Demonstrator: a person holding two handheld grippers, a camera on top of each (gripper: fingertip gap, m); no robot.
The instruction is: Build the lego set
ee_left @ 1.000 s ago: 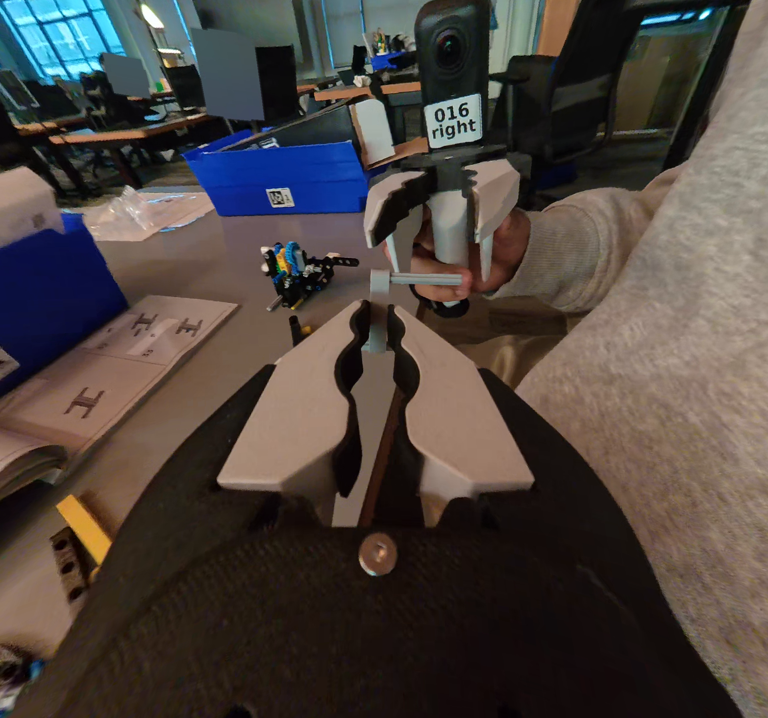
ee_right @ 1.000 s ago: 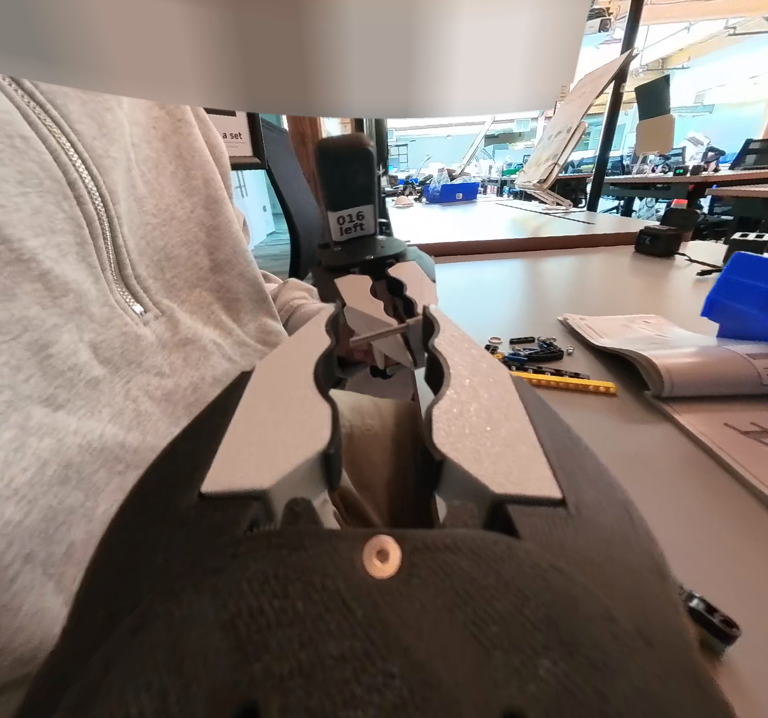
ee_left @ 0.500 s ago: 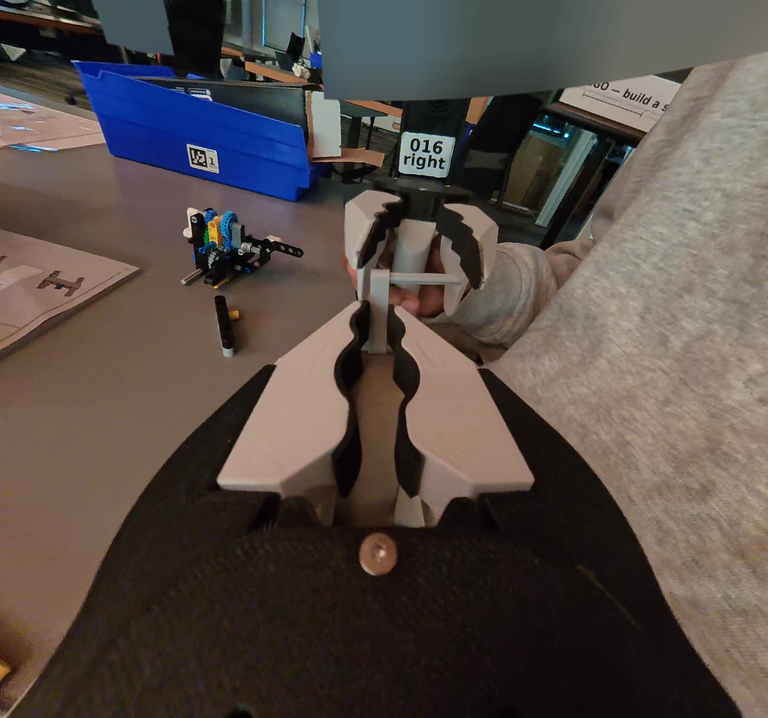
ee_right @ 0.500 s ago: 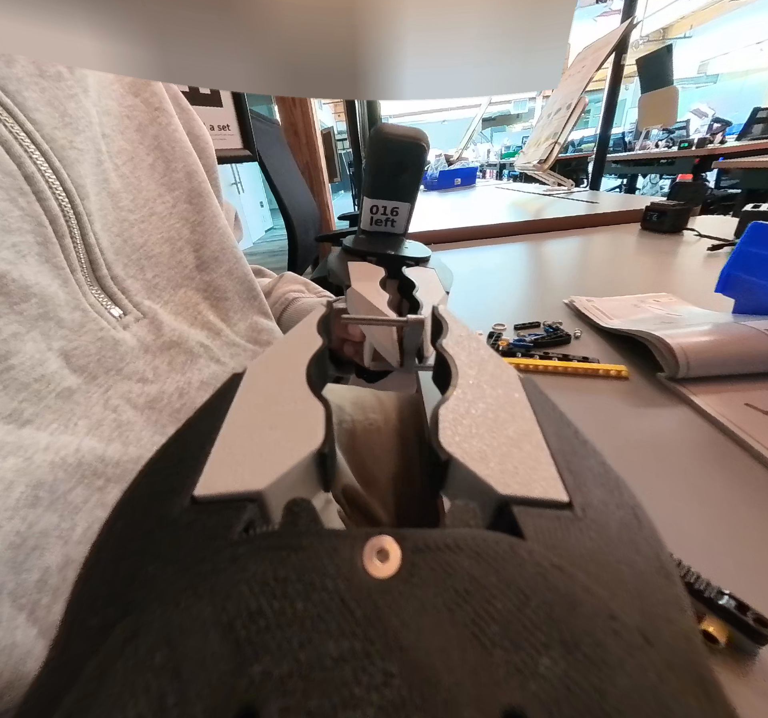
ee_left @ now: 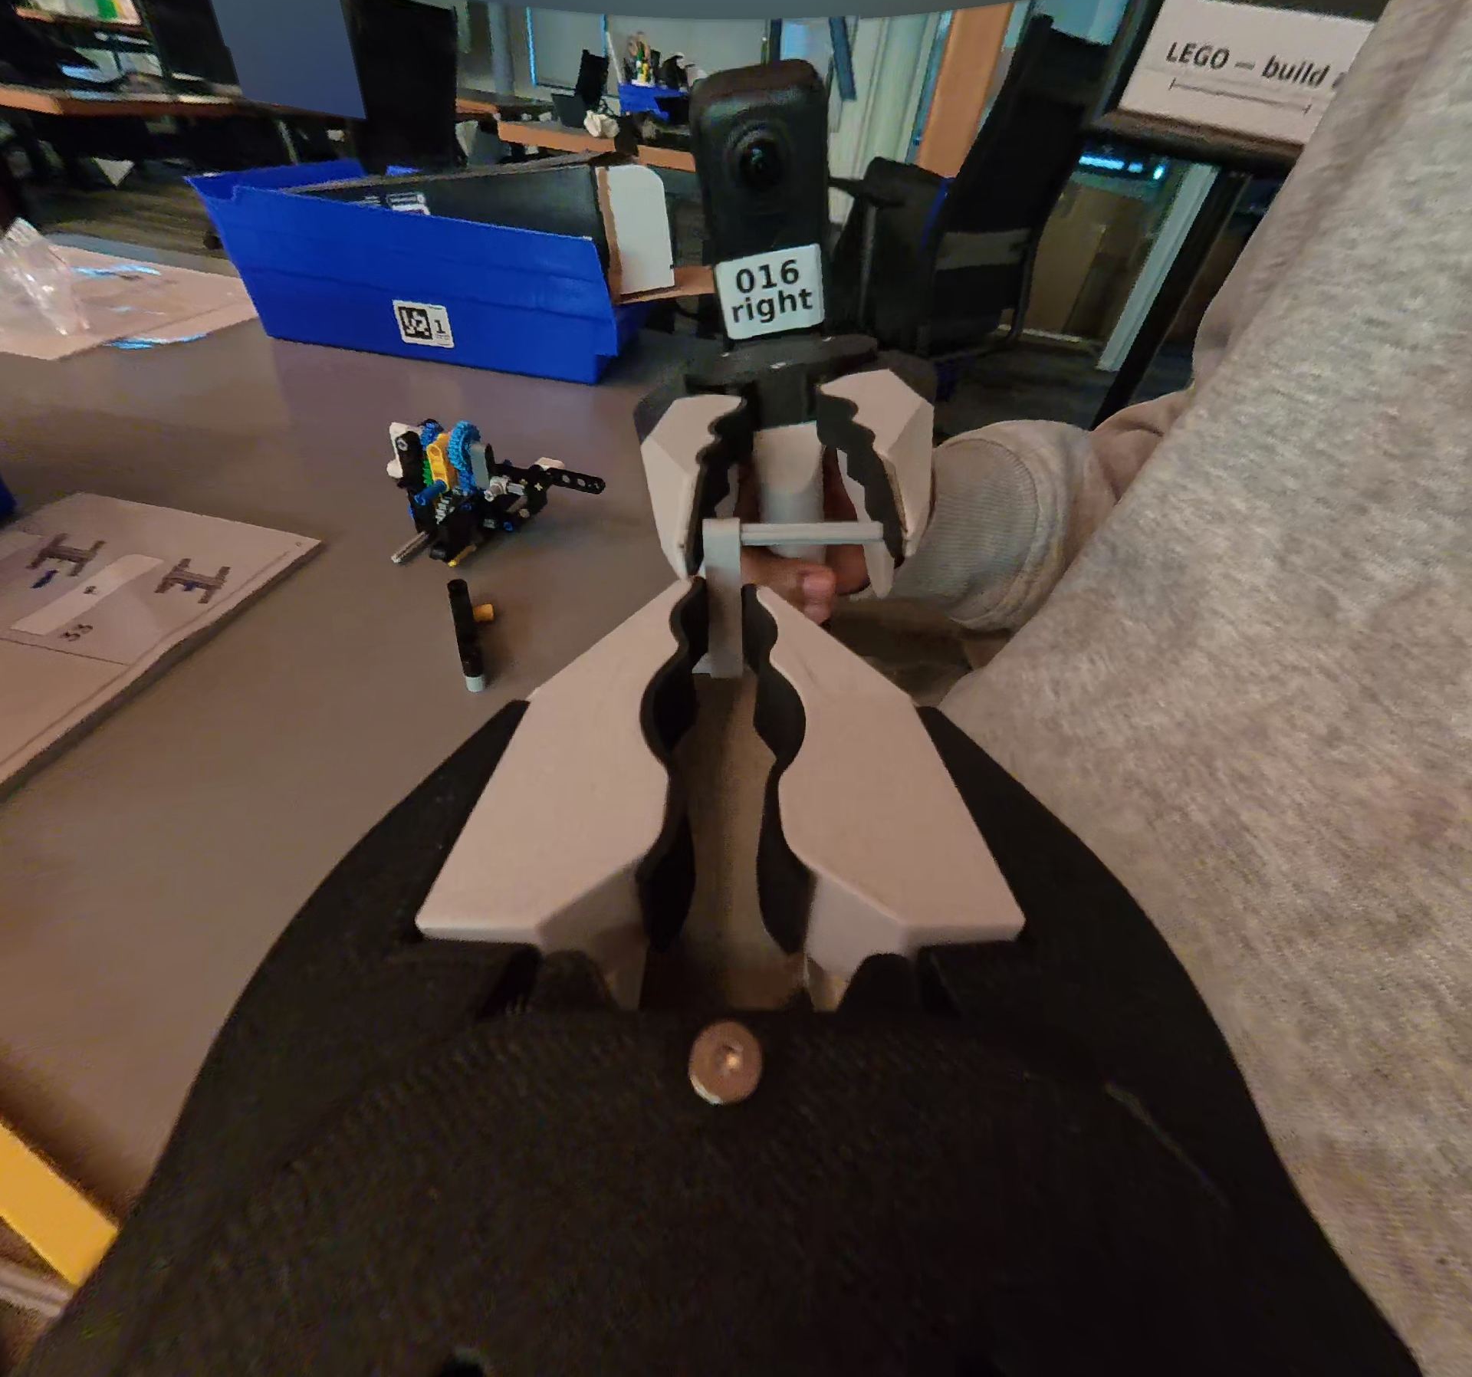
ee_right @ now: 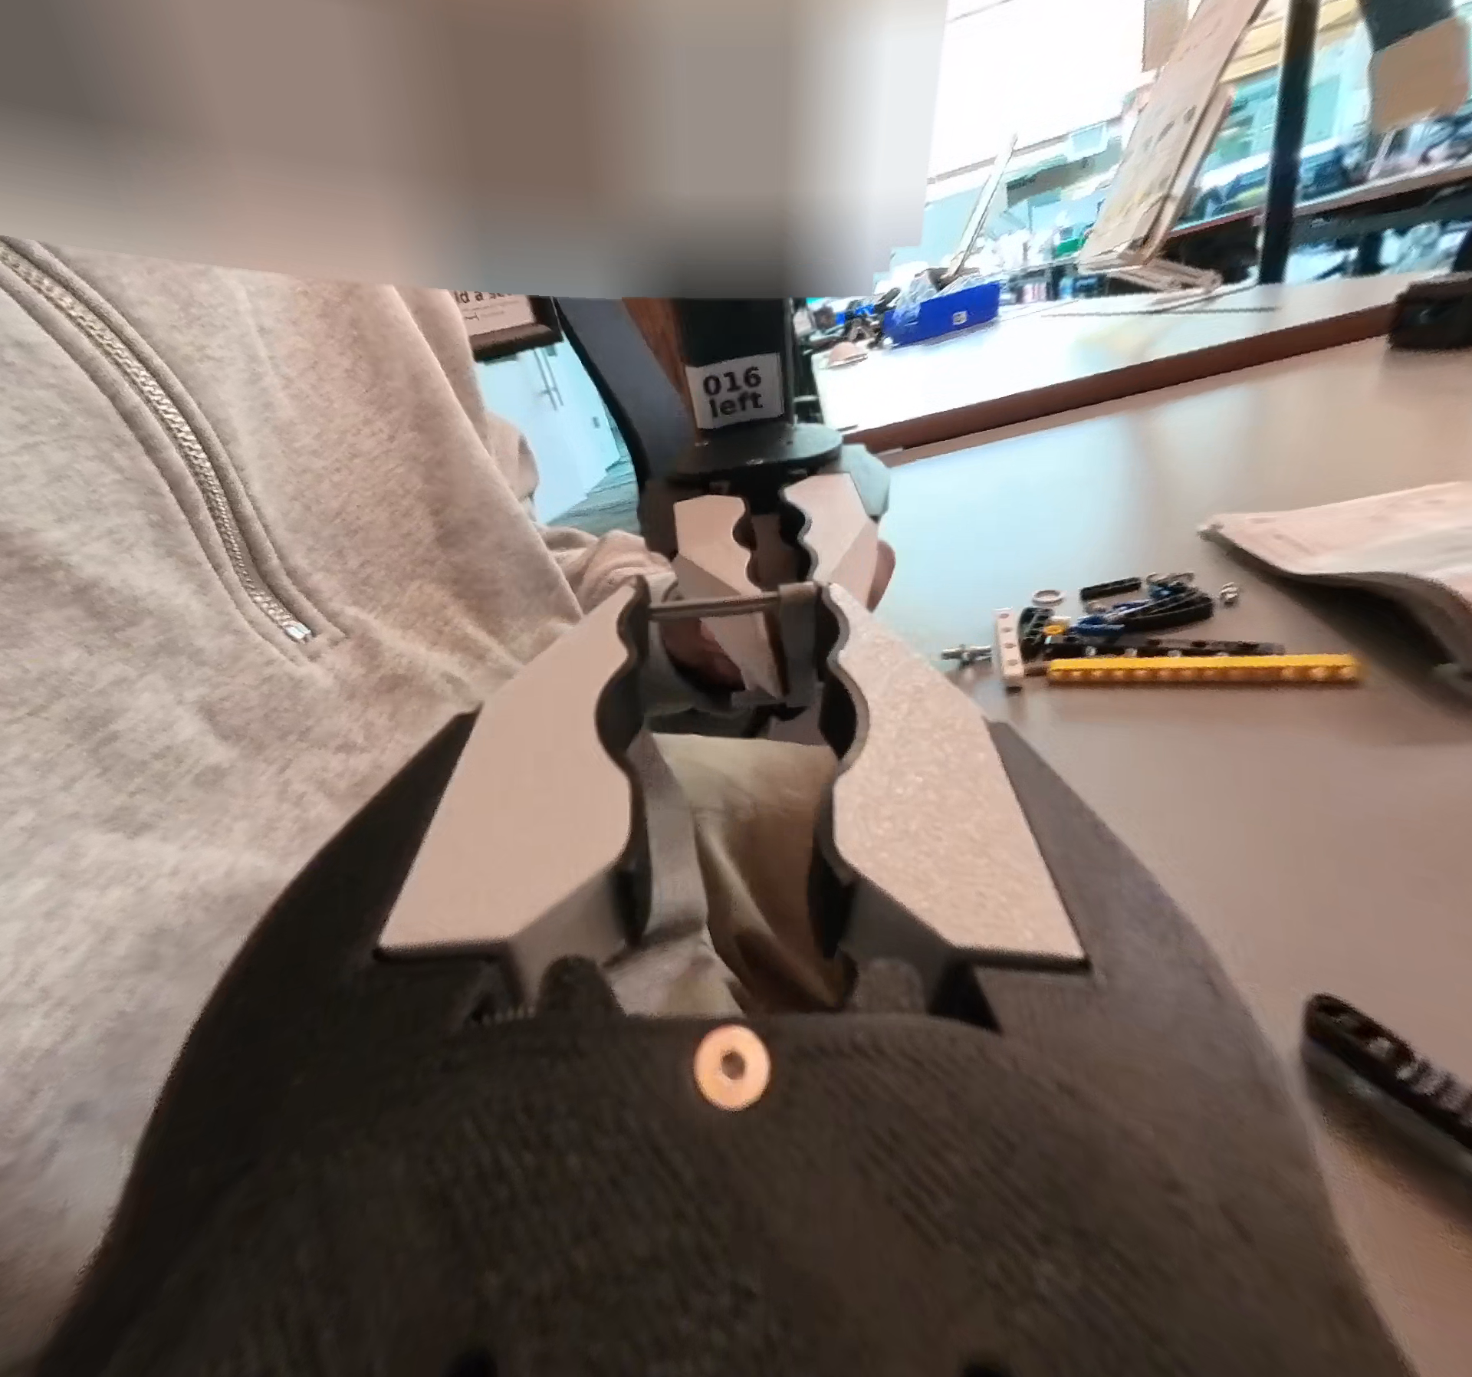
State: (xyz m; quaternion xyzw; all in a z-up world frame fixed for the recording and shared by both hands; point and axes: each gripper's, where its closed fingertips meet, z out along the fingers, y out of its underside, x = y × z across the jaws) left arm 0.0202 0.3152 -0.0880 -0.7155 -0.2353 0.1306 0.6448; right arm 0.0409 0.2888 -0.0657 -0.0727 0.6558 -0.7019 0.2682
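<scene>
The left claw (ee_left: 723, 626) is clamped on a grey connector (ee_left: 721, 586), held up in front of the chest, above the worktop (ee_left: 239, 781). The thin grey axle (ee_left: 808, 533) seated in it lies across the right claw (ee_right: 729, 610), whose jaws stand apart. The axle should be pressed straight along its own line, with the connector kept steady.
</scene>
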